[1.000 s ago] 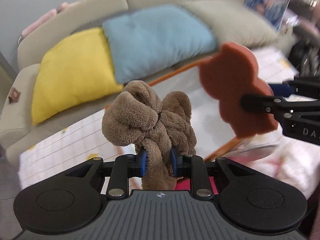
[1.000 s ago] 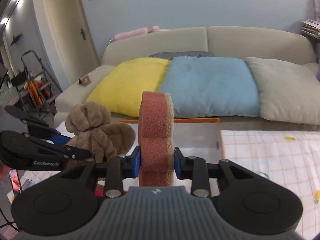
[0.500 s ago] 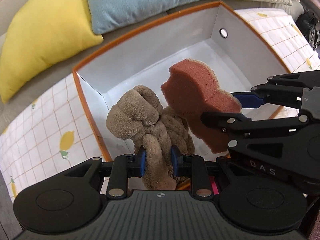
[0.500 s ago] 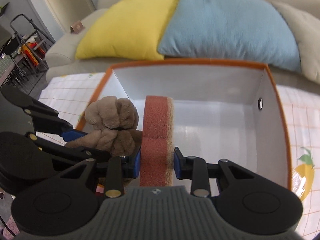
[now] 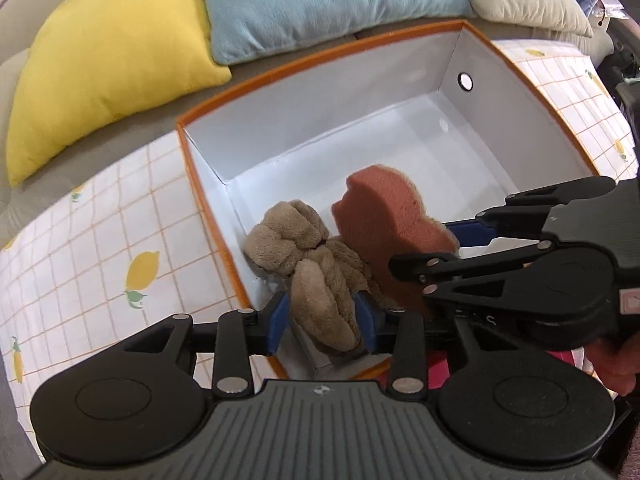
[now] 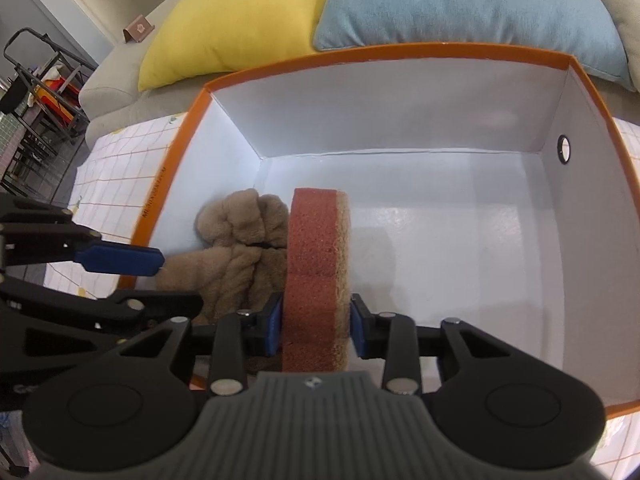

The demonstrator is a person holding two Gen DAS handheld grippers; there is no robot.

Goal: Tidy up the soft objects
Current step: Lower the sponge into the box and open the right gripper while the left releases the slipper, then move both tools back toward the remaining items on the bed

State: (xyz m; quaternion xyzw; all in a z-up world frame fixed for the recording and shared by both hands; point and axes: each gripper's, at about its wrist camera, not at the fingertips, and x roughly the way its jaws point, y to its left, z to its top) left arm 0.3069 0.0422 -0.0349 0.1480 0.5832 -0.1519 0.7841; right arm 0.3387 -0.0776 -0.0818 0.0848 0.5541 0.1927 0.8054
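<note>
Before a cushioned sofa (image 6: 120,88), the orange-rimmed box (image 6: 400,50) receives both loads: left tongs (image 5: 322,312) pinching the brown plush toy (image 5: 304,248), right tongs (image 6: 316,320) pinching the red sponge (image 6: 316,248). Releasing likely comes next.

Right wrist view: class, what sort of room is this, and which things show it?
Most likely a home living room: a beige sofa carries a yellow cushion and a blue cushion, and a lemon-print tablecloth covers the table.
</note>
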